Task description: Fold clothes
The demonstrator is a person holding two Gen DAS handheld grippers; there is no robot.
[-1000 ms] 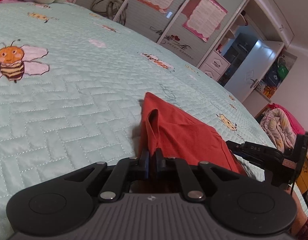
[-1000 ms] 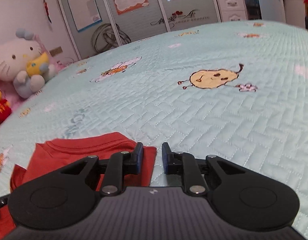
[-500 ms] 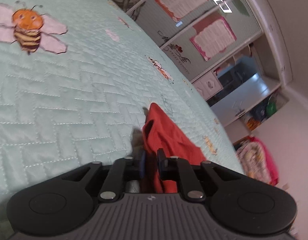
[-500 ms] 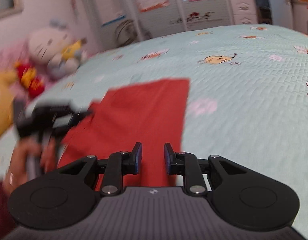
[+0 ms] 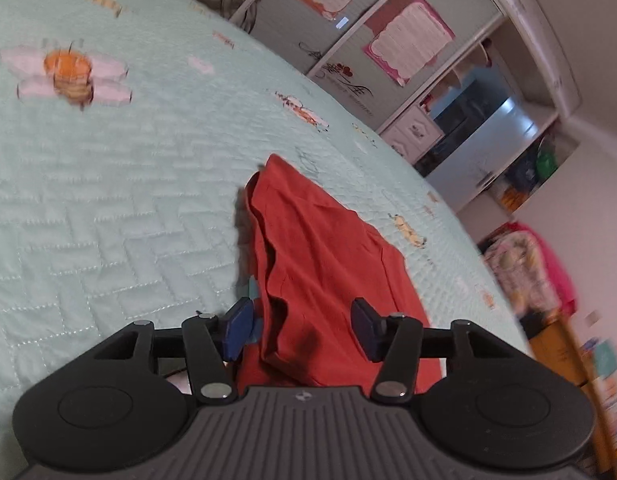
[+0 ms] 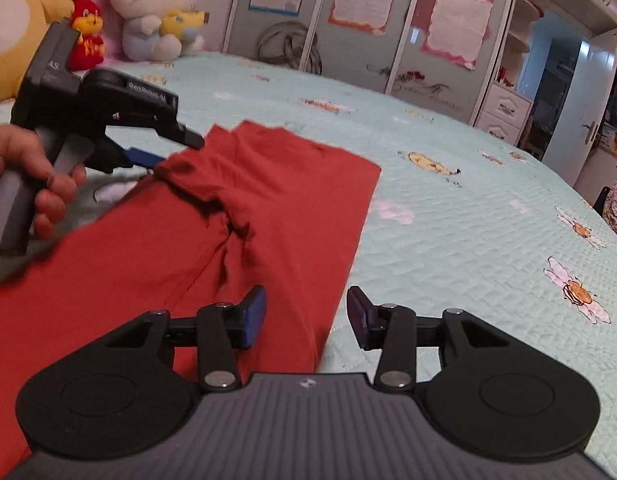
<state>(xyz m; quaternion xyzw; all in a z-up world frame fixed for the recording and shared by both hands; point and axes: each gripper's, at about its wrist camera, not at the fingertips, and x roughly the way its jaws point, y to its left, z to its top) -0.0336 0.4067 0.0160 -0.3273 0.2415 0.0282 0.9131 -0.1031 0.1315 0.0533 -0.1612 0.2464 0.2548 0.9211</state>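
A red shirt (image 6: 268, 208) lies flat on the mint quilted bedspread (image 6: 468, 220), with one sleeve (image 6: 196, 188) folded in over its body. In the right wrist view my right gripper (image 6: 306, 322) hovers open over the shirt's near right edge, holding nothing. A hand (image 6: 12, 160) holds my left gripper (image 6: 176, 152) at the upper left, open, its tips beside the folded sleeve. In the left wrist view the left gripper (image 5: 302, 328) stands wide open, and a rumpled fold of the shirt (image 5: 320, 248) lies between its fingers without being pinched.
Plush toys (image 6: 156, 16) sit at the head of the bed. Wardrobe doors with posters (image 6: 364, 4) and a drawer unit (image 6: 504, 116) line the far wall. A heap of clothing (image 5: 524, 264) lies beyond the bed's right edge.
Both grippers have opened. The left one let go of the sleeve, which now lies folded over the shirt. The right one has drawn back over the shirt's near edge.
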